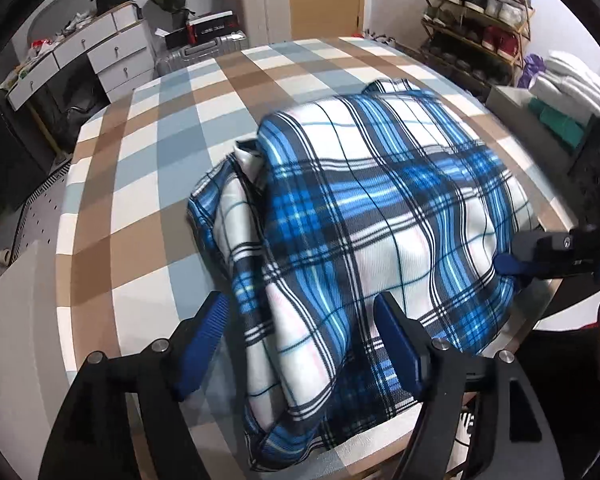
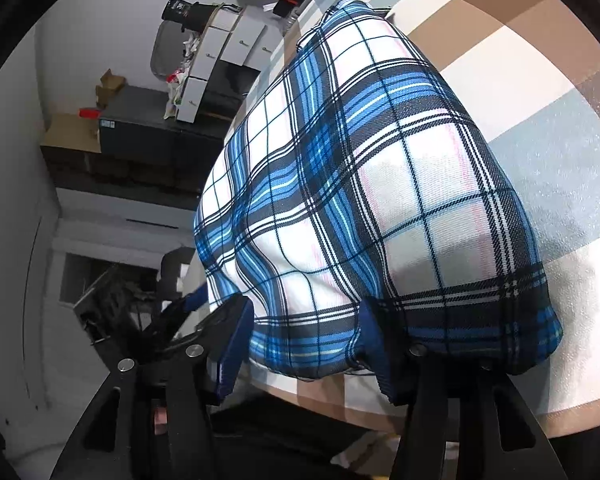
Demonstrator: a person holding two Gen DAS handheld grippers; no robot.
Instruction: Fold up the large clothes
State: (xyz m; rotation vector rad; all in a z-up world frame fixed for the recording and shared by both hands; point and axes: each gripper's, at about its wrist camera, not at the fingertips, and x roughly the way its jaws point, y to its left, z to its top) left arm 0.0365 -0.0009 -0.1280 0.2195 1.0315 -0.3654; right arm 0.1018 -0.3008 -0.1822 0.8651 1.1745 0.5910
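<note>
Left wrist view puts the shirt (image 1: 364, 216), a blue plaid bundle already folded over itself, on the checked table (image 1: 148, 208) near your edge. Your left gripper (image 1: 300, 340) hangs released above the near hem, its pads clear of cloth. Your right gripper (image 2: 306, 344) also stands parted, with the hem's corner bulging between its pads; neither pad visibly pinches it. To finish this fold well, you should press the loose left flap flat and square the near edge before regrasping. Only the left view shows that untidy flap and the shoe rack (image 1: 476, 12); only the right view shows the hem sitting inside the right gripper.
</note>
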